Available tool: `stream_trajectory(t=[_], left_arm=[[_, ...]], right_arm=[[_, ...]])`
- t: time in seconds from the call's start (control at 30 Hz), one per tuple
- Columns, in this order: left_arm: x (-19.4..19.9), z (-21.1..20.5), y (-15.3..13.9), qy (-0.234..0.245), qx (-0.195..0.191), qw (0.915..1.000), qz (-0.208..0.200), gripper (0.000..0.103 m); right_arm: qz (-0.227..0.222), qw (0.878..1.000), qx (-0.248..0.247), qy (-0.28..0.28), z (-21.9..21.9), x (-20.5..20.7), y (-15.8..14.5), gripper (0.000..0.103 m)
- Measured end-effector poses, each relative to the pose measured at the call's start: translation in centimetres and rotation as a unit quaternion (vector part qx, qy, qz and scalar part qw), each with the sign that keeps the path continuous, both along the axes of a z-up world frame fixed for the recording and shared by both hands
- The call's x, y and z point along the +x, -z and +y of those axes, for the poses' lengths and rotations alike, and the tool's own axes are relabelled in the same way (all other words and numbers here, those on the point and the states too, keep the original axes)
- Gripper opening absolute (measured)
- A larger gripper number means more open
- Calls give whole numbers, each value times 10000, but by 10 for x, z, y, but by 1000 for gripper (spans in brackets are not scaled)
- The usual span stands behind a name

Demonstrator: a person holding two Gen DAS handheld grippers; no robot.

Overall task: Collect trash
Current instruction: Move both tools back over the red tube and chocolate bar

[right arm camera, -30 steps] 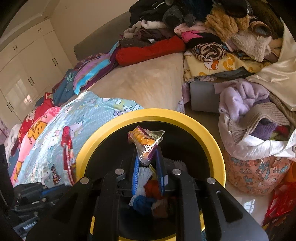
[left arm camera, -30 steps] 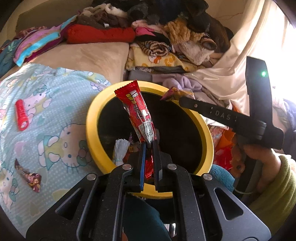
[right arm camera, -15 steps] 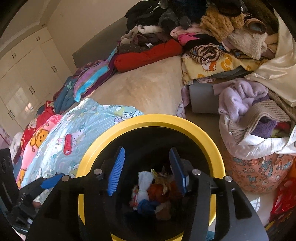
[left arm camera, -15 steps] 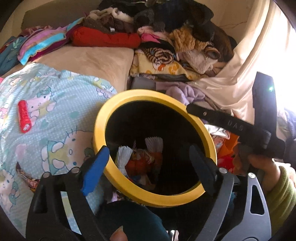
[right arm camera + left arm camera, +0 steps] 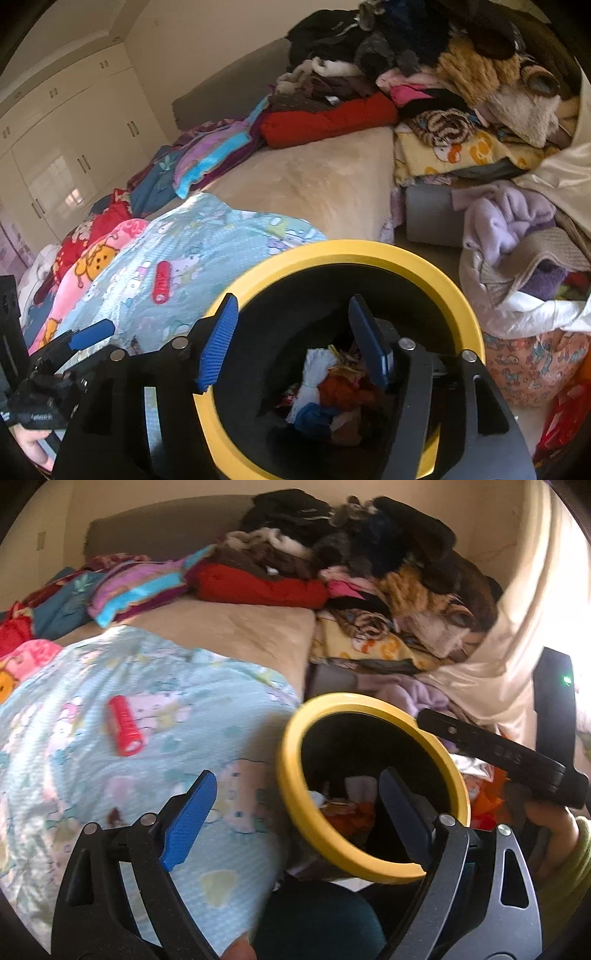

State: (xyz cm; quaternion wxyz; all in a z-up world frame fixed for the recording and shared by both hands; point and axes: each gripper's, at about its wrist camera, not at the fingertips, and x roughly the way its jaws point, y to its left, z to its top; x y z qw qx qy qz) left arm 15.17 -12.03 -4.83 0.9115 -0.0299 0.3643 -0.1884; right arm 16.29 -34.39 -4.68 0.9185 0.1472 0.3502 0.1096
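A black bin with a yellow rim (image 5: 369, 698) (image 5: 369, 249) stands beside the bed, with crumpled wrappers and paper (image 5: 343, 808) (image 5: 332, 391) at its bottom. My left gripper (image 5: 297, 779) hovers over the bin's left rim and the bedspread. Its jaws are opening and nothing is between them. My right gripper (image 5: 291, 306) is above the bin mouth, its jaws also opening and empty. A red wrapper (image 5: 123, 731) (image 5: 162, 282) lies on the light-blue cartoon bedspread (image 5: 74, 775). A small dark scrap (image 5: 112, 814) lies nearer the left gripper, blurred.
A heap of clothes and blankets (image 5: 369, 572) covers the bed's far right side. A bag of laundry with a cartoon print (image 5: 532, 362) stands right of the bin. White wardrobe doors (image 5: 55, 147) are at the far left. A hand (image 5: 550, 834) holds the right gripper's black body (image 5: 498, 753).
Both grippers let go of their wrappers, which fell into the bin, and their jaws spread wide. The left gripper has swung left toward the bedspread, and both have risen a little.
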Motion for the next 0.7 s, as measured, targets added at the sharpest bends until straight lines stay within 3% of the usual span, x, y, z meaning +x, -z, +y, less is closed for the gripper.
stream_trajectory(t=[0.07,0.3,0.7], left_arm=[[0,11,-1,-145,-12,9999,-8,93],[0,44,-2,-498,-22,9987,-48,92],[-2,99,8,-1128,-124,9935,102,92]], right_arm=[[-62,9999,-28,-97,10,0,-3,63],[-217,9986,-82,-465,46,1,-12,71],[-257,9950,-244,-938,98,8,-18,74]])
